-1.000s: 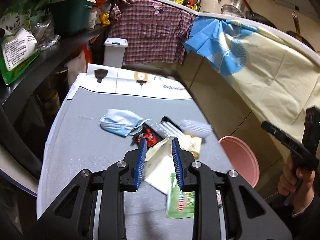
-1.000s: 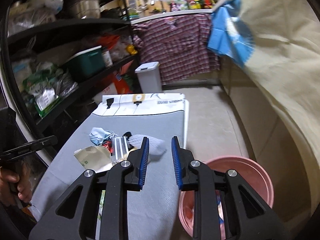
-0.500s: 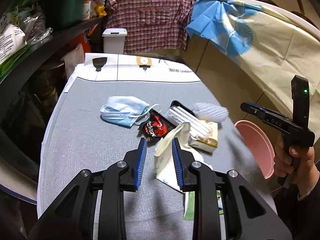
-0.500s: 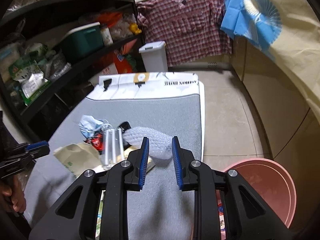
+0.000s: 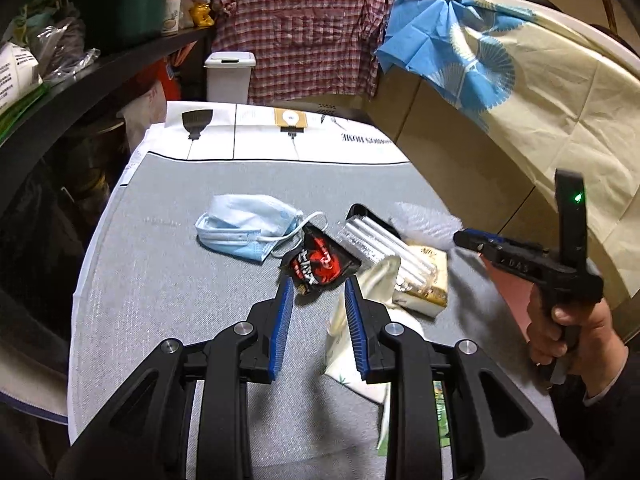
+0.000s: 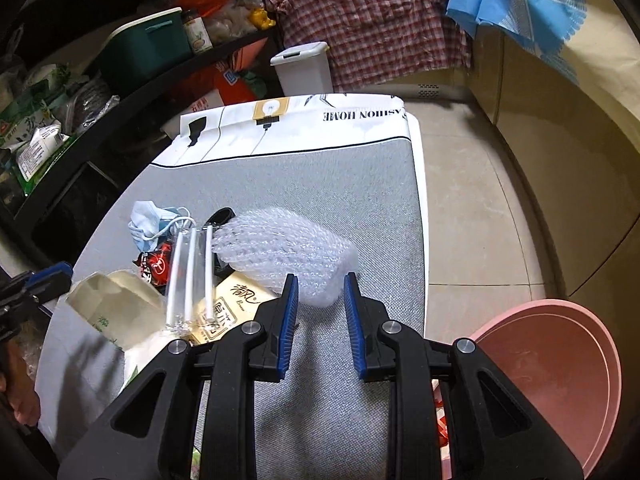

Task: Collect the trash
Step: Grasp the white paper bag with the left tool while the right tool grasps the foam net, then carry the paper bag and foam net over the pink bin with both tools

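Trash [image 5: 360,264] heaped mid-table, basin [image 6: 560,380] at four o'clock off the edge. Right gripper [image 6: 318,296] lowered onto bubble wrap [image 6: 280,252]; left gripper [image 5: 316,304] nearer red wrapper [image 5: 320,266]. Both narrowly parted, empty. Pickup seemingly imminent.

A dark shelving unit [image 6: 120,92] holding a green storage box [image 6: 148,52] and packets lines one side of the room. The floor [image 6: 480,216] is beige tile. A plaid shirt [image 5: 304,40] and a blue-and-cream cloth [image 5: 512,76] hang over the counter edge, above a white lidded bin [image 5: 229,76].
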Demonstrator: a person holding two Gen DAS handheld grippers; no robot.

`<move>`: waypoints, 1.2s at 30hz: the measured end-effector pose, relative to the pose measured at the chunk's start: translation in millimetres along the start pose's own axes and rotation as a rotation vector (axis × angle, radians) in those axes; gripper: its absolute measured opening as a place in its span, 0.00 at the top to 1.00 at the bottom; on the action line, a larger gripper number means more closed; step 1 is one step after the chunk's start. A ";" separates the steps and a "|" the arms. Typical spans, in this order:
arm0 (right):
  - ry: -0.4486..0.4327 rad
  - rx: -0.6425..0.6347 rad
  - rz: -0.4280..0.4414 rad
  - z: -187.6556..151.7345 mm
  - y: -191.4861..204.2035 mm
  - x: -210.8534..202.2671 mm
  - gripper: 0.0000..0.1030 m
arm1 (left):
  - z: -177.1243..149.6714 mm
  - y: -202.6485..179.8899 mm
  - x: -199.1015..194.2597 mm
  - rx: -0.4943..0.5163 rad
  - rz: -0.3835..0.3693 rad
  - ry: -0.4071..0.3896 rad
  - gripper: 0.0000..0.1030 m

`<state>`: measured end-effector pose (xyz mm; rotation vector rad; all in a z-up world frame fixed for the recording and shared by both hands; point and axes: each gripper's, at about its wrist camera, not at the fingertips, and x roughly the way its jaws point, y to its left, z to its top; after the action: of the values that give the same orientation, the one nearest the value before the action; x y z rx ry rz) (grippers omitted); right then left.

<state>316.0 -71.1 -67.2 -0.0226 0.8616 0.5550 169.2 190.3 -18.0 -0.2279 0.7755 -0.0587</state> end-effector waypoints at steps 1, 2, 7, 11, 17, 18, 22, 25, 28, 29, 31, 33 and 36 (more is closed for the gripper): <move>0.000 0.001 0.001 0.2 -0.1 0.1 0.76 | 0.5 -0.7 -0.6 -0.001 -0.015 -0.001 0.74; 0.000 0.001 0.003 0.5 -0.1 0.2 0.77 | 0.0 -2.0 0.4 0.002 -0.023 0.003 0.74; 0.005 0.000 0.012 -0.1 0.7 0.8 0.83 | -6.9 -14.1 9.5 0.047 -0.029 0.034 0.74; 0.009 -0.009 0.010 -0.6 2.7 1.1 0.96 | -8.5 -16.5 14.5 0.076 0.015 0.058 0.80; -0.007 -0.021 0.011 -2.8 5.1 -7.0 0.98 | -7.3 -10.7 12.4 0.079 0.057 0.063 0.90; -0.012 -0.020 0.011 -3.1 5.3 -9.5 0.98 | -6.9 -10.0 11.5 0.080 0.063 0.059 0.91; -0.035 -0.021 0.015 -4.3 5.5 -21.4 0.99 | -3.7 -6.5 0.8 0.073 0.095 0.033 0.94; -0.050 -0.030 0.018 -4.9 7.4 -30.2 0.99 | -1.3 -5.7 -8.3 0.067 0.110 0.011 0.95; -0.065 -0.040 0.016 -5.4 9.2 -40.3 0.99 | 0.4 -6.8 -17.0 0.069 0.128 -0.014 0.95; -0.071 -0.040 0.016 -5.7 9.5 -43.7 0.99 | 1.4 -7.2 -20.2 0.068 0.132 -0.022 0.95; -0.084 -0.041 0.014 -6.5 10.7 -52.7 0.99 | 2.8 -8.8 -24.3 0.069 0.136 -0.031 0.95; -0.095 -0.043 0.014 -6.5 11.4 -59.7 0.99 | 3.6 -11.2 -27.9 0.071 0.140 -0.039 0.95; -0.112 -0.045 0.013 -9.0 13.6 -72.0 0.99 | 3.4 -15.6 -33.8 0.076 0.146 -0.052 0.95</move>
<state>265.7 -94.2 -18.2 -0.0263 0.7405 0.5826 147.9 180.3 11.1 -0.0998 0.7347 0.0552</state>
